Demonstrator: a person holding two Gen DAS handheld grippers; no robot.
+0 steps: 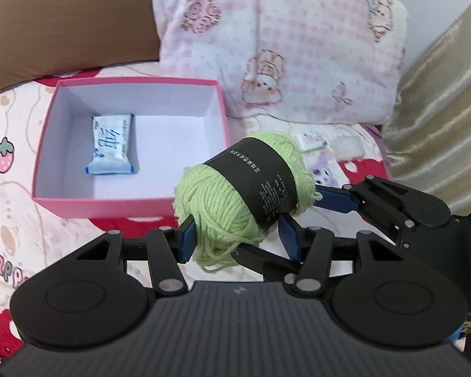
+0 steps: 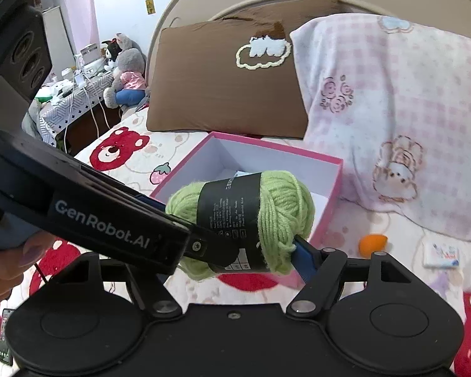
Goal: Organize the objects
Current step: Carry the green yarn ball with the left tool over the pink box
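Our left claw (image 1: 235,235) pinches a skein of green yarn (image 1: 245,194) between its blue pads, the ball lifted clear of the bed (image 1: 12,220) and hanging just beside the near right corner of an open pink box (image 1: 135,202). Our right claw (image 2: 245,245) comes in at the other end of the same skein — one blue pad (image 2: 304,257) lies against the loose strands there, though the left claw's arm blocks its partner, so we cannot tell whether the right claw truly grips or merely brackets the yarn. A black paper band (image 2: 229,213) wraps the skein's middle. Inside the box lies a small blue-and-white packet (image 1: 111,144), flat against the left half of the white floor. Behind the box, a brown pillow (image 2: 223,84) and a pink checked pillow (image 2: 392,110) lean at the headboard. On the bedspread to the right of the box sit a small orange object (image 2: 372,243) and a white card packet (image 2: 441,254), well apart from the yarn. A hand (image 2: 3,260) holds the left claw's handle.
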